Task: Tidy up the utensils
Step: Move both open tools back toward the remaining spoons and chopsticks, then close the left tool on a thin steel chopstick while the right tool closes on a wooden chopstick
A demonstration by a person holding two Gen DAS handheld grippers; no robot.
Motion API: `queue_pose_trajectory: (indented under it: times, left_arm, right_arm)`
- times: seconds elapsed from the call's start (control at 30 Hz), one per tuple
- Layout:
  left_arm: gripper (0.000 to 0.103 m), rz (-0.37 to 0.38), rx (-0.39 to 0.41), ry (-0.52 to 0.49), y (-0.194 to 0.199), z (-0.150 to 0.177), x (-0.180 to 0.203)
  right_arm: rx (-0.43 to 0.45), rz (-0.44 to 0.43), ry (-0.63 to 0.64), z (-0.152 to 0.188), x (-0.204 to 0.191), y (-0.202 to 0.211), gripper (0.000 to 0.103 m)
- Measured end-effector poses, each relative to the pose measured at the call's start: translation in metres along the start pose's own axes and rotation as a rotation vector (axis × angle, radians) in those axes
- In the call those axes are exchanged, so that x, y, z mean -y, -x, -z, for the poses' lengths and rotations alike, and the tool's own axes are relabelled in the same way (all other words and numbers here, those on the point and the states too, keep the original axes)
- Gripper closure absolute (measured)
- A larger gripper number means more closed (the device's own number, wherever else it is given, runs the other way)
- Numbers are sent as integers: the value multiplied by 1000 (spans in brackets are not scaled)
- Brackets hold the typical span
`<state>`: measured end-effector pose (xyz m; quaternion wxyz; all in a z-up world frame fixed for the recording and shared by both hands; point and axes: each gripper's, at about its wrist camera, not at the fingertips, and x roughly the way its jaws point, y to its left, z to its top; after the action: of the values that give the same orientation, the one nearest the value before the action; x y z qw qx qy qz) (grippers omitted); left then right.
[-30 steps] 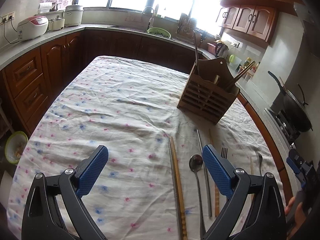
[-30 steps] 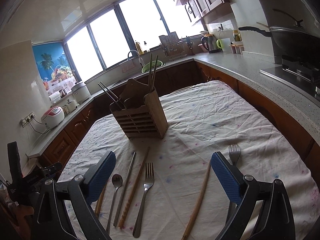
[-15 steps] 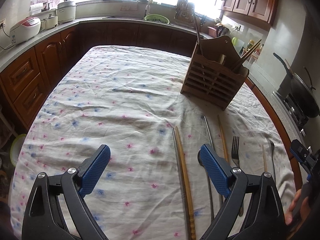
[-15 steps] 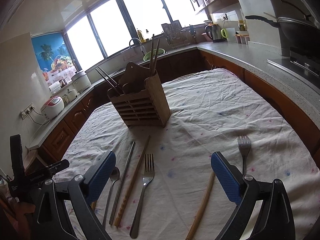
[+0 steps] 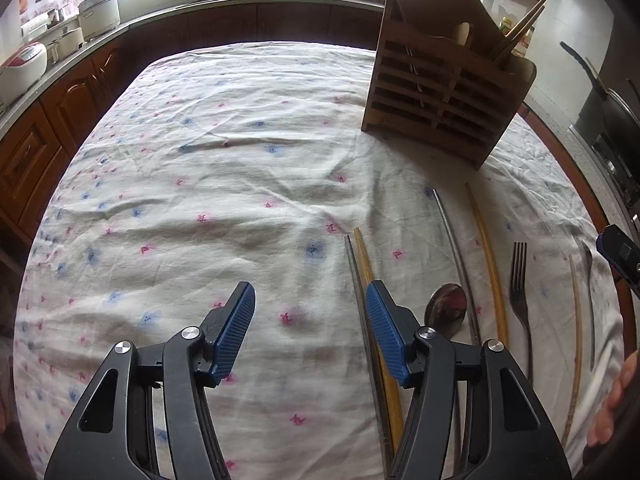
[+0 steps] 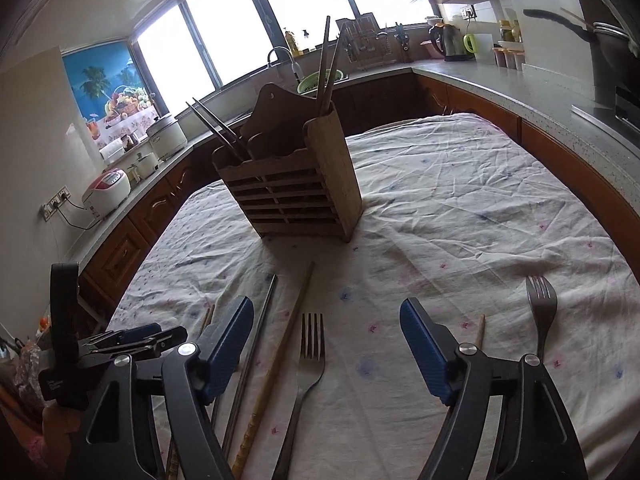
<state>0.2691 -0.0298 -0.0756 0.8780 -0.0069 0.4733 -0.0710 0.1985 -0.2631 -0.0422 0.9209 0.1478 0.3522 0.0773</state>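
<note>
A slatted wooden utensil holder stands on the cloth-covered table, with chopsticks sticking out of it. Loose utensils lie in a row near the front edge: a metal and a bamboo chopstick, a spoon, a metal chopstick, a bamboo chopstick and a fork. My left gripper is open and empty, low over the cloth, its right finger over the leftmost chopstick pair. My right gripper is open and empty above the fork. A second fork lies to its right.
Kitchen counters with wooden cabinets ring the table. Rice cookers stand at the left, a sink and a dish rack under the window, a wok on the stove at the right. The left part of the cloth holds no utensils.
Both grippers have moved forward and lower toward the table; the holder and utensils look nearer. Both jaws have narrowed somewhat. Nothing has been picked up.
</note>
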Motion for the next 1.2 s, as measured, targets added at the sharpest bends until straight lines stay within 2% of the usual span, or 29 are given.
queue_pose_trajectory:
  times: [0.1, 0.17, 0.27, 0.43, 0.6, 0.7, 0.77, 0.8, 0.87, 0.93, 0.97, 1.13, 1.17, 1.2]
  left_arm:
    - [45, 16, -15, 7, -8, -2, -1]
    - [45, -5, -9, -9, -11, -4, 2]
    - [45, -23, -9, -31, -14, -6, 5]
    - [45, -43, -12, -75, -18, -8, 10]
    - [48, -31, -27, -93, -19, -11, 9]
    - [55, -32, -25, -101, -21, -14, 12]
    - [68, -26, -20, -111, -21, -14, 16]
    - [71, -22, -18, -116, -22, -14, 18]
    - [83, -17, -8, -128, -21, -12, 21]
    - [92, -14, 3, -132, -21, -12, 23]
    - [95, -10, 5, -129, -21, -12, 23]
    - [98, 77, -6, -44, -15, -15, 5]
    - [103, 90, -2, -27, -12, -15, 1]
    - [103, 91, 2, -15, -8, -15, -2]
  right_arm:
    - [-12, 0, 0, -3, 1, -9, 31]
    - [-20, 1, -2, -7, 1, -17, 34]
    - [-37, -2, 0, -12, -1, -29, 42]
    - [-102, -17, 12, -17, -8, -63, 62]
    - [-170, -5, 59, -21, -20, -97, 69]
    - [-210, 13, 85, -24, -25, -116, 75]
    - [-242, 23, 108, -24, -30, -127, 80]
    - [-257, 33, 123, -23, -32, -133, 80]
    - [-242, 65, 168, -22, -38, -134, 81]
    - [-241, 96, 201, -20, -42, -135, 93]
    - [-239, 97, 208, -20, -42, -134, 94]
    - [-236, 39, 141, -23, -33, -124, 98]
    - [-226, 30, 131, -26, -33, -121, 98]
    - [-215, 15, 123, -27, -33, -115, 98]
